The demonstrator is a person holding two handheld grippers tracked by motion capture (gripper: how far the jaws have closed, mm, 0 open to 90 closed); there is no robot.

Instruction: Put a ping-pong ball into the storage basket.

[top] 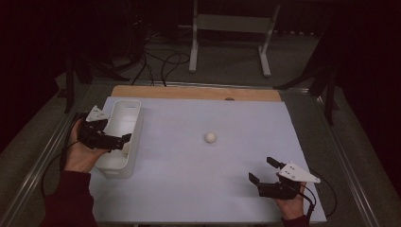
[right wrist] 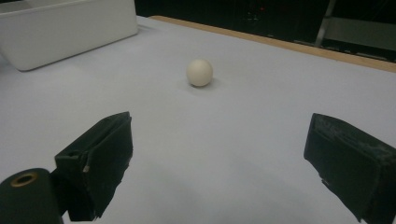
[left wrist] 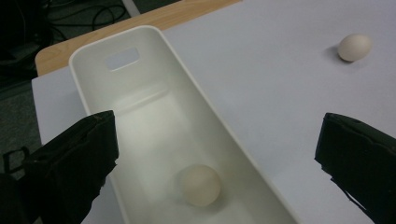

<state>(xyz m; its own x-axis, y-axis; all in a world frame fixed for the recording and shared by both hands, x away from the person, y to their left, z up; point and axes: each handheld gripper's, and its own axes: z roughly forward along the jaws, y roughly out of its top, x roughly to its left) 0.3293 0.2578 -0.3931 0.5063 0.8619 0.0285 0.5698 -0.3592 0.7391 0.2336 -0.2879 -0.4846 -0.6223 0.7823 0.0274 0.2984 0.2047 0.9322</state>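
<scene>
White table sheet [top: 198, 165] bears no legible markings. Left gripper [left wrist: 215, 154], jaws wide and empty, hangs over a pale egg [left wrist: 198, 185] in the white bin [left wrist: 154, 35]; right gripper [right wrist: 219, 158] gapes empty.

The left gripper [left wrist: 215, 158] hangs over a long white bin [left wrist: 88, 100]. Its two black fingers [left wrist: 79, 158] stand far apart, one at each side of the picture, with nothing between them. An egg [left wrist: 198, 185] lies on the bottom of the bin, near the close end, right below the gap. The far end wall of the bin has a handle hole [left wrist: 122, 59]. A second egg [left wrist: 354, 47] lies on the pale worktop [left wrist: 280, 84], well apart from the bin. A strip of wooden edge [left wrist: 154, 21] shows at the far side of the worktop.
</scene>
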